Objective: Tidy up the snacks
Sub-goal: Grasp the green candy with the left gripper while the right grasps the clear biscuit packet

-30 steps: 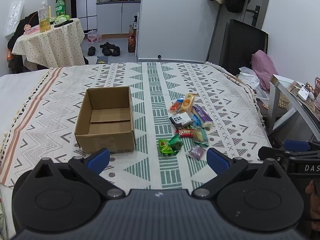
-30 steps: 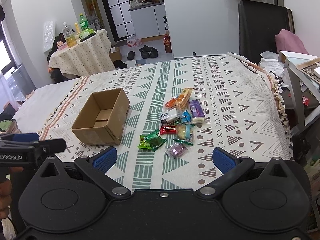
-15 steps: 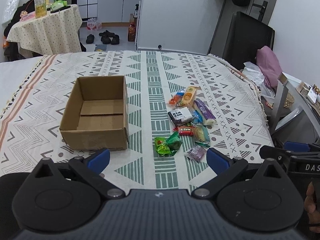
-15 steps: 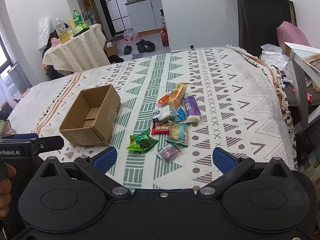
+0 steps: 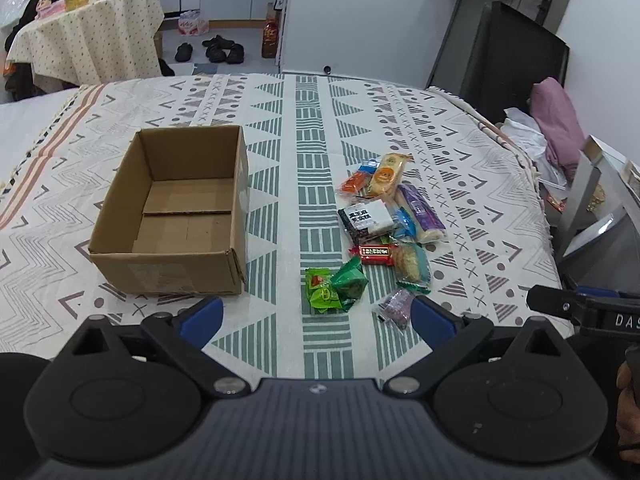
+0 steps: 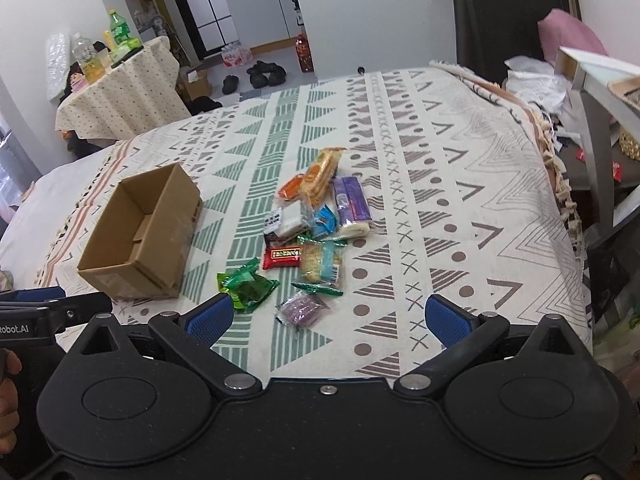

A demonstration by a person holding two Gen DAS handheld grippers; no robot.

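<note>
An open, empty cardboard box (image 5: 176, 220) (image 6: 140, 236) sits on the patterned cloth, left of a pile of snack packets (image 5: 384, 224) (image 6: 316, 220). Nearest me lie a green packet (image 5: 334, 290) (image 6: 246, 286) and a small purple packet (image 5: 394, 306) (image 6: 300, 310). A red bar (image 6: 282, 258) and a purple-wrapped roll (image 6: 352, 208) lie further in. My left gripper (image 5: 316, 318) is open and empty, above the near edge, short of the green packet. My right gripper (image 6: 326, 320) is open and empty, just short of the purple packet.
The patterned cloth (image 5: 320, 128) covers a bed-like surface. A shelf frame (image 5: 592, 200) and pink pillow (image 5: 560, 120) stand to the right. A dotted-cloth table (image 6: 120, 88) with bottles and shoes on the floor (image 5: 212, 46) lie beyond the far edge.
Both grippers have moved forward and downward toward the snacks; box and packets look larger and nearer. Both stay open, and nothing on the cloth has moved.
</note>
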